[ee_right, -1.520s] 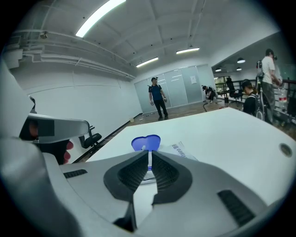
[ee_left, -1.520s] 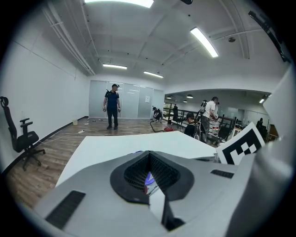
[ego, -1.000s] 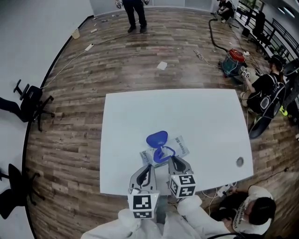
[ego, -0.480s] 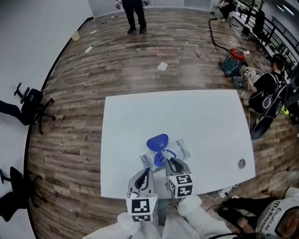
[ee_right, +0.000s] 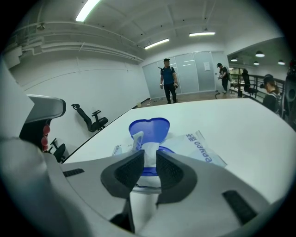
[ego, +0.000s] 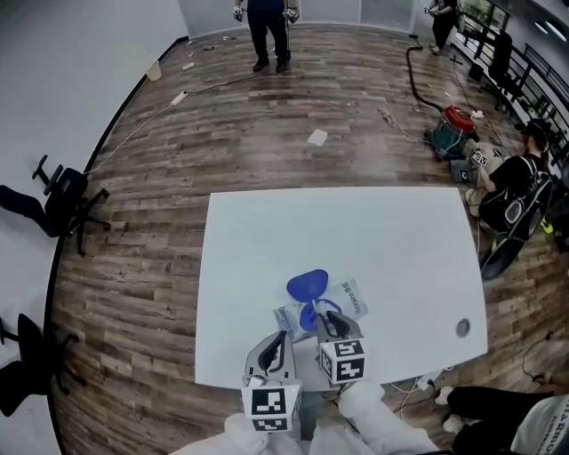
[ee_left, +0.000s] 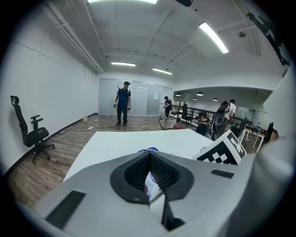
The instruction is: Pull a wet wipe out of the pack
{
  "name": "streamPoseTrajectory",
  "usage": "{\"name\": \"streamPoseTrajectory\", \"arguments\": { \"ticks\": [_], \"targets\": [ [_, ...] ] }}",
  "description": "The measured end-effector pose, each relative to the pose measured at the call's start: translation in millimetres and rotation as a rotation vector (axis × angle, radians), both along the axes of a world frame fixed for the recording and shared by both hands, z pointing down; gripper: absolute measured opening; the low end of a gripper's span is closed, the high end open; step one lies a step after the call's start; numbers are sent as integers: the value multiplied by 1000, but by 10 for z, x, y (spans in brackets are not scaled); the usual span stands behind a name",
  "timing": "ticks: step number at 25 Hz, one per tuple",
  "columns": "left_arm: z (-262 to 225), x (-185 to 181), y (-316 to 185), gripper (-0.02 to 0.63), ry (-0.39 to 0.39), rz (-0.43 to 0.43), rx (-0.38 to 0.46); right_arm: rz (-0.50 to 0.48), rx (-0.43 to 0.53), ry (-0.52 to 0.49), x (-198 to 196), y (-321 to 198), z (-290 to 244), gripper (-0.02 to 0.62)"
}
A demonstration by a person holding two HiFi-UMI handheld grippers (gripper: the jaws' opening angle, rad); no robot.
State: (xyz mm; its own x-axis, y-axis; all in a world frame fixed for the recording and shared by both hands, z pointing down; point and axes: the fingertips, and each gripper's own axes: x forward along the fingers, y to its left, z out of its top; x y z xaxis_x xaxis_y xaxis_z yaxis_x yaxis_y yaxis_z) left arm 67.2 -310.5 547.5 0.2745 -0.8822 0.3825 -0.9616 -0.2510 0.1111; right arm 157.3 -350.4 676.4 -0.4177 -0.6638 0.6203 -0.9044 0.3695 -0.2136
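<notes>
**Inspector:** Where is the pack?

**Onlooker:** The pack [ego: 349,298] lies flat on the white bench [ego: 382,231], close to the near edge and left of centre. Its blue lid [ego: 308,284] is flipped open and stands up on the far side of the opening.

**Inspector:** What is the right gripper doing?

**Onlooker:** The right gripper [ee_right: 149,156] is directly over the opening. Its fingers are closed on a white wipe [ee_right: 149,149], which is pinched between the two pads. The wipe rises out of the blue ring of the opening, with a loose corner sticking up in front of the lid.

**Inspector:** And the left gripper?

**Onlooker:** The left gripper [ee_left: 149,155] is just beside the right one, at the pack's near left corner. Its fingers are drawn together with the tips meeting. The printed edge of the pack is caught between the pads.

**Inspector:** Anything else on the bench?

**Onlooker:** A small round fitting [ego: 462,328] sits near the right front corner, well apart from the pack.

**Inspector:** And the room?

**Onlooker:** The floor [ego: 267,133] is wood plank. A black office chair [ego: 58,200] stands by the left wall. One person [ego: 267,27] stands at the far end of the room. Another person [ego: 511,182] sits on the floor to the right, near a railing.
</notes>
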Motion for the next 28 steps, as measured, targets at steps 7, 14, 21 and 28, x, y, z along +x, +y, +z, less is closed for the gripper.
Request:
{"name": "streamPoseTrajectory", "arguments": {
  "ticks": [7,14,21,28],
  "targets": [
    [70,-83,-12,-2,17,-25,-20,-17,-27,25,-54,-66,84,66],
    [87,-82,-5,-2,17,-31,-23,-7,-41,42,-32,-69,108,64],
    [134,-95,13,-2,27,-32,-32,5,-39,50,-46,-66,115,52],
    [97,-129,43,-2,20,-28,-23,27,-30,53,-32,-47,77,20]
  ]
}}
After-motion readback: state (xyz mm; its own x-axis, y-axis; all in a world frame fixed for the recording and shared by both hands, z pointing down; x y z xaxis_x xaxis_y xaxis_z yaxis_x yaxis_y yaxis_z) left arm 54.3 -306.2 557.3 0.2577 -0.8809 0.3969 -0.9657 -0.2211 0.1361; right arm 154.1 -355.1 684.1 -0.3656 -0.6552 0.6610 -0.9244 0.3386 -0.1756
